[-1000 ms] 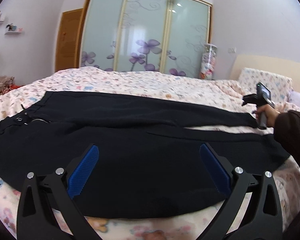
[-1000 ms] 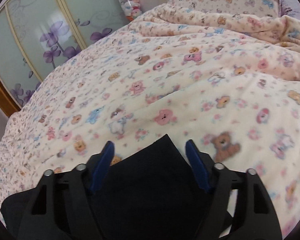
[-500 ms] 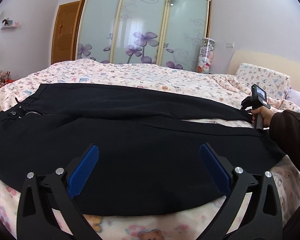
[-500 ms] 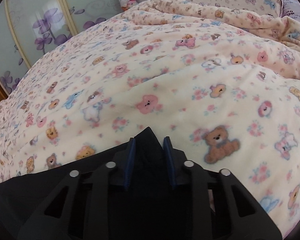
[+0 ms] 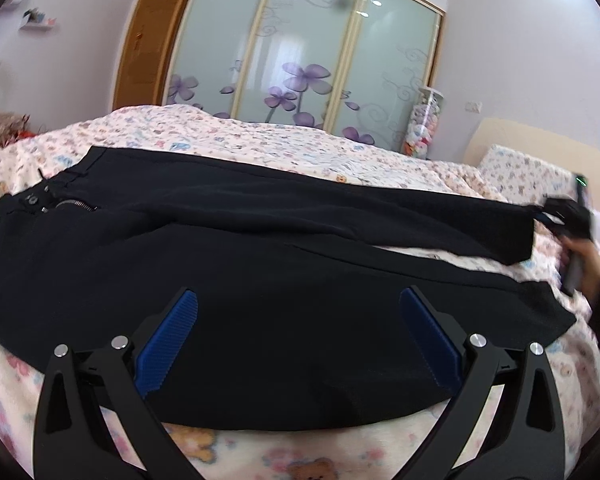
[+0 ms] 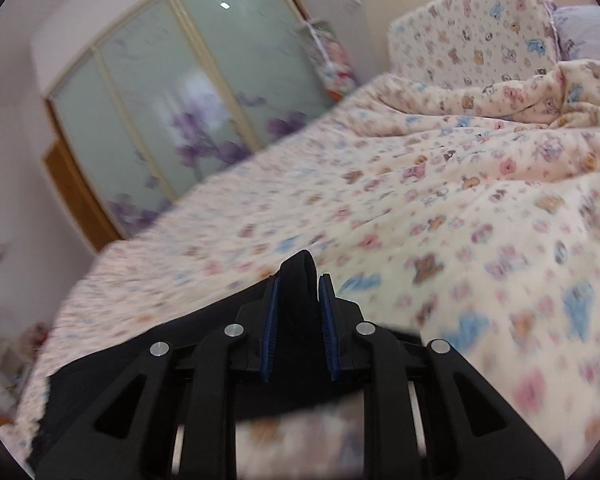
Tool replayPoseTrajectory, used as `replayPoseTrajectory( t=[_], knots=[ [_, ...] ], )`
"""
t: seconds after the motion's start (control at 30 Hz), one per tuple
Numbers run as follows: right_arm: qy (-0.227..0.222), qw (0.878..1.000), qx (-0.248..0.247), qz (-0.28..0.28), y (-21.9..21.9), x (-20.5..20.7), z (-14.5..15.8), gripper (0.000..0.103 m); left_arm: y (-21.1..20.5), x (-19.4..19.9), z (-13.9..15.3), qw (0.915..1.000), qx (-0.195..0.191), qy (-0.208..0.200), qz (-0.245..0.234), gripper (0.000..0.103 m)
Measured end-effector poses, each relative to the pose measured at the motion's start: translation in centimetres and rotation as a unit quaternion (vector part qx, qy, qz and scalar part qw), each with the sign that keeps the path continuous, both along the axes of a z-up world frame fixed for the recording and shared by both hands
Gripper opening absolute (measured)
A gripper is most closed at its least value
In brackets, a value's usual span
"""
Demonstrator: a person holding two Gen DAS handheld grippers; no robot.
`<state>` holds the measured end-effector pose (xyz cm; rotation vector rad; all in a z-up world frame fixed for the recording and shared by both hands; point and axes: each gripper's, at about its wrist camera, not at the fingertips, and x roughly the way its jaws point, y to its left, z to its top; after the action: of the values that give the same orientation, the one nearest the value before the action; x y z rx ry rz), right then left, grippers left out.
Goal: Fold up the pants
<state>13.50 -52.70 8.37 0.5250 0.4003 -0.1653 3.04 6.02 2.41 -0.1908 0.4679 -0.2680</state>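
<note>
Right wrist view is showing the right gripper (image 6: 298, 300), wide apart a second ago, closing on the hem of the black pants (image 5: 260, 300) lying across the bed (image 6: 480, 220) and lifting it to start folding, while the left gripper (image 5: 298, 332) is hovering wide open.

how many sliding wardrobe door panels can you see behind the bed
3, side by side along the far wall: left panel, middle panel, right panel. The bed hides their bottoms.
</note>
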Motion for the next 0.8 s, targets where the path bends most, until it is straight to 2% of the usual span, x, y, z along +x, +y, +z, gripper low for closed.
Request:
replayPoseTrajectory(
  t=[0.13, 0.23, 0.27, 0.37, 0.43, 0.47, 0.5, 0.53, 0.57, 0.63, 0.67, 0.73, 0.8],
  knots=[
    [-0.029, 0.998, 0.039, 0.025, 2.5, -9.4, -1.4, 0.021, 1.1, -0.5, 0.1, 0.9994, -0.027, -0.005, 0.021, 0.101],
    [-0.021, 0.998, 0.059, 0.031, 4.1, -15.0, -3.8, 0.021, 2.0, -1.3, 0.3, 0.9981, -0.045, -0.019, 0.037, 0.101],
    [-0.003, 0.998, 0.057, 0.027, 4.9, -16.6, -5.1, 0.021, 2.4, -1.6, 0.3, 0.9974, -0.051, -0.026, 0.044, 0.101],
    [0.067, 0.996, 0.049, 0.036, 6.3, -18.0, -8.0, 0.021, 2.8, -2.1, 0.6, 0.9959, -0.058, -0.035, 0.06, 0.101],
    [0.095, 0.994, 0.041, 0.037, 6.8, -18.2, -8.4, 0.023, 3.0, -2.1, 0.6, 0.9955, -0.058, -0.034, 0.067, 0.101],
    [0.101, 0.994, 0.037, 0.033, 7.0, -18.6, -8.0, 0.029, 3.0, -2.2, 0.6, 0.9953, -0.058, -0.033, 0.07, 0.101],
    [0.103, 0.994, 0.036, 0.024, 7.1, -19.1, -7.4, 0.046, 3.0, -2.2, 0.6, 0.995, -0.058, -0.029, 0.076, 0.101],
    [0.099, 0.994, 0.038, 0.017, 7.1, -19.5, -6.8, 0.068, 3.1, -2.1, 0.6, 0.9948, -0.06, -0.026, 0.078, 0.101],
    [0.081, 0.995, 0.05, 0.012, 6.9, -20.1, -6.0, 0.072, 3.1, -2.1, 0.5, 0.9947, -0.062, -0.023, 0.078, 0.101],
    [0.041, 0.995, 0.093, 0.022, 6.7, -20.9, -4.7, 0.07, 3.1, -2.0, 0.3, 0.9945, -0.067, -0.015, 0.079, 0.101],
    [0.025, 0.989, 0.139, 0.036, 6.7, -20.8, -4.3, 0.067, 3.1, -1.9, 0.3, 0.9945, -0.066, -0.012, 0.08, 0.101],
    [0.022, 0.973, 0.219, 0.062, 7.2, -19.7, -4.6, 0.06, 3.1, -1.6, 0.2, 0.9944, -0.066, -0.002, 0.083, 0.101],
    [0.038, 0.953, 0.291, 0.08, 8.3, -17.9, -5.7, 0.057, 3.3, -1.3, 0.0, 0.9944, -0.065, 0.004, 0.084, 0.101]
  ],
)
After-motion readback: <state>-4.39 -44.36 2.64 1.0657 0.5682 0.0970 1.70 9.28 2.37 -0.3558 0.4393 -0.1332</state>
